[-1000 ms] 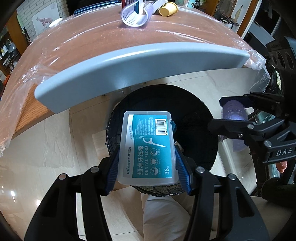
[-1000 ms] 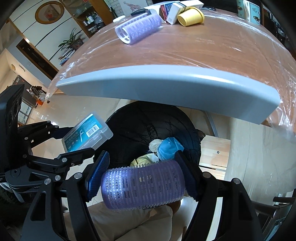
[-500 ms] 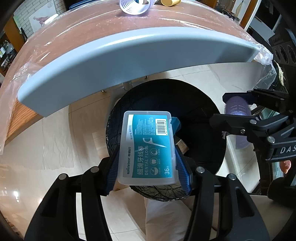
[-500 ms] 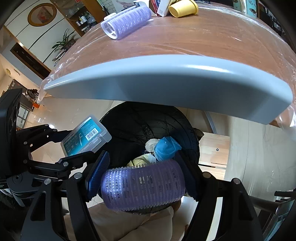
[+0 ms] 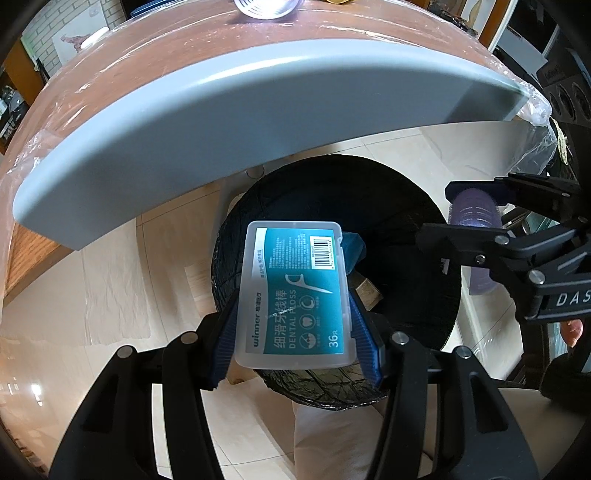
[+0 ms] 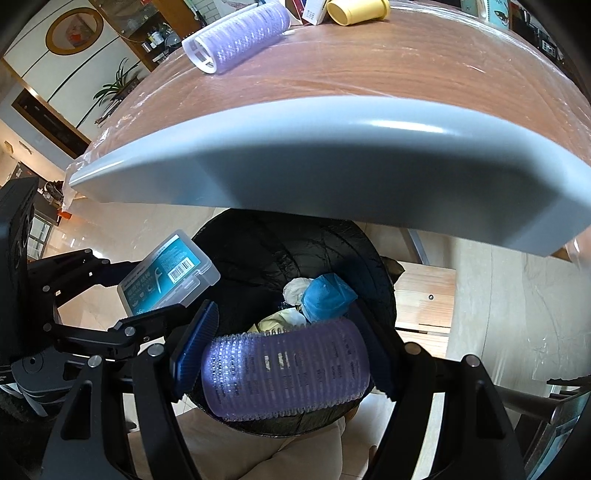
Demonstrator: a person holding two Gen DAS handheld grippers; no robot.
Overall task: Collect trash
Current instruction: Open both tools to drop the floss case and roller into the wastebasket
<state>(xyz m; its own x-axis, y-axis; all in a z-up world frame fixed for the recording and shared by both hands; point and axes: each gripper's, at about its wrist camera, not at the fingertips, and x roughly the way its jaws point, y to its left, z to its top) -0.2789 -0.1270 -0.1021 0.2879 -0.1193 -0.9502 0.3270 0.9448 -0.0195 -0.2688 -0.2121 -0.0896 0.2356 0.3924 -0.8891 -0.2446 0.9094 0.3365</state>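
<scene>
**2 items held over the bin, more left on the table**

While the dental floss box [image 5: 293, 295] sits clamped between the blue pads of the left gripper [image 5: 293, 328], it hangs at lower centre of the left wrist frame, over the near rim of the black-lined trash bin [image 5: 406, 206]. In the right wrist view, the purple hair roller [image 6: 286, 369] is pinched end to end by the right gripper [image 6: 284, 363] at lower centre, also above the bin's near edge. Neither item has been let go.

Inside the bin lie a crumpled blue wrapper [image 6: 327, 295], some white paper [image 6: 295, 290] and a pale yellowish scrap (only partly visible behind the roller), so some trash appears to be collected already.

Upward in the frame, past the grey table edge [image 6: 332, 155], the plastic-covered wooden table [image 6: 406, 66] carries a second purple roller [image 6: 238, 35] at upper left, a yellow cup [image 6: 358, 11] on its side and a small white carton [image 6: 314, 11] at top centre.

My judgement: the task is mid-way. Both held pieces need dropping into the bin, then at least these 3 table items look left to fetch.
</scene>
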